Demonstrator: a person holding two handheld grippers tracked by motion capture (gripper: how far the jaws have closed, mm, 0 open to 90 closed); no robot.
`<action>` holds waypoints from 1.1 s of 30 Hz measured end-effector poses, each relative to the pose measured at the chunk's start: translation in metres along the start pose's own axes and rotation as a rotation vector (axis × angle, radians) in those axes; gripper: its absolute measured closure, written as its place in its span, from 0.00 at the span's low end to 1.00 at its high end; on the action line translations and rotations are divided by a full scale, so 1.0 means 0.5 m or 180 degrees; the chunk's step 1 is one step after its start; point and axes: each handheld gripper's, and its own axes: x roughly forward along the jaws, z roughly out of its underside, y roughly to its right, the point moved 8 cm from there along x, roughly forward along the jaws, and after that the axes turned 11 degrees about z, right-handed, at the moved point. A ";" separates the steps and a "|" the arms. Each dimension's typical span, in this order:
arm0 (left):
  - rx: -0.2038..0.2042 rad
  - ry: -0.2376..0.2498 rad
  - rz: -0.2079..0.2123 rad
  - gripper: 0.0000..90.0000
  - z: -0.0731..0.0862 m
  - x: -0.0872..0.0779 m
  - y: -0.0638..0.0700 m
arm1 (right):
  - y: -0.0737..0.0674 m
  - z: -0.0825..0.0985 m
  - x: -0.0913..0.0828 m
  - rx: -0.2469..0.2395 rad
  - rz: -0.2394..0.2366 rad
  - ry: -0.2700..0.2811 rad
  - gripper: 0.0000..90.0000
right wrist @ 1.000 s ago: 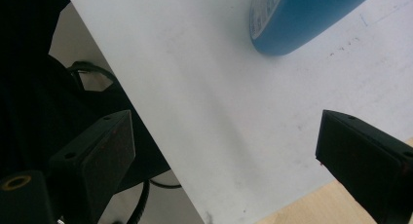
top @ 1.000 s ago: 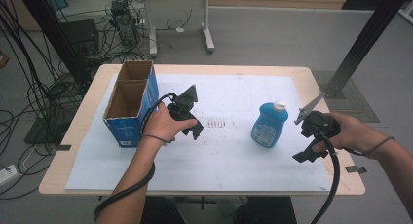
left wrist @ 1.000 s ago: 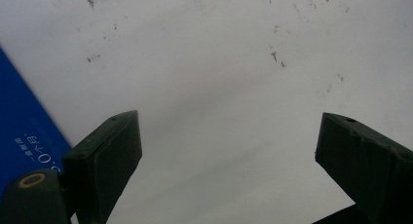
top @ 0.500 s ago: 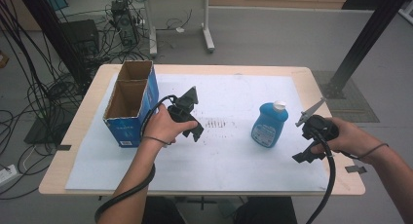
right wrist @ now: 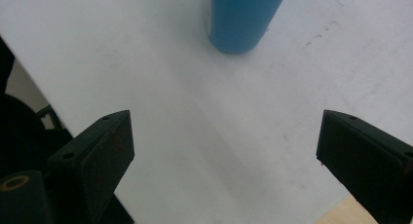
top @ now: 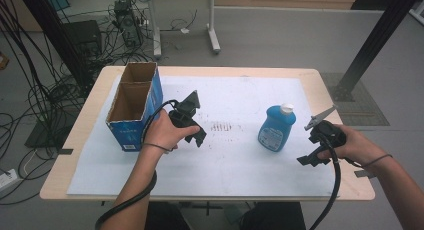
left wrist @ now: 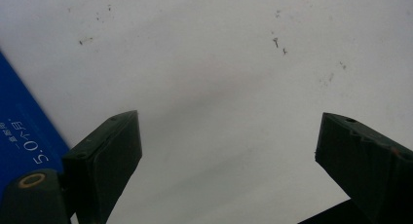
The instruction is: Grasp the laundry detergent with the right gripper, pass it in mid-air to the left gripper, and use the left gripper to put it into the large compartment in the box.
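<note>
Blue bottle (top: pixel 274 129) stands upright on white sheet (top: pixel 235 160) covering bench (top: pixel 345 187), white cap on top, just left of right tool (top: pixel 311 157); right tool jaws apart, nothing between, bottle base (right wrist: pixel 241 19) ahead of them; left tool (top: pixel 199 135) jaws apart too, empty, hovering over sheet beside blue carton (top: pixel 131 110), open top; bottle likely smooth plastic, somewhat slippery, walls may flex under squeeze, weight depends on fill, cannot tell; best hold across flat body mid-height, below shoulder, not at cap.

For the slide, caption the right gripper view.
Right gripper open above the white sheet, blue bottle standing just ahead.
</note>
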 end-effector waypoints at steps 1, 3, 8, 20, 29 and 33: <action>0.0000 -0.0003 0.0003 0.11 0.000 0.000 0.001 | 0.001 0.002 0.003 0.0020 -0.0005 0.0026 0.07; 0.0010 -0.0007 -0.0003 0.11 0.002 0.000 0.001 | 0.002 0.003 0.007 0.0035 -0.0016 0.0083 0.07; 0.0022 -0.0016 -0.0008 0.11 0.003 0.003 0.005 | 0.007 0.008 0.018 0.0137 0.0013 0.0208 0.06; 0.0078 -0.0012 0.0002 0.11 0.001 0.003 0.018 | 0.008 0.011 0.038 0.0230 0.0059 0.0497 0.06; 0.0066 -0.0021 0.0021 0.11 0.006 0.014 0.019 | 0.006 0.008 0.056 0.0209 0.0141 0.0711 0.06; 0.0064 -0.0016 0.0026 0.11 0.008 0.011 0.016 | 0.007 0.006 0.065 0.0226 0.0176 0.0779 0.06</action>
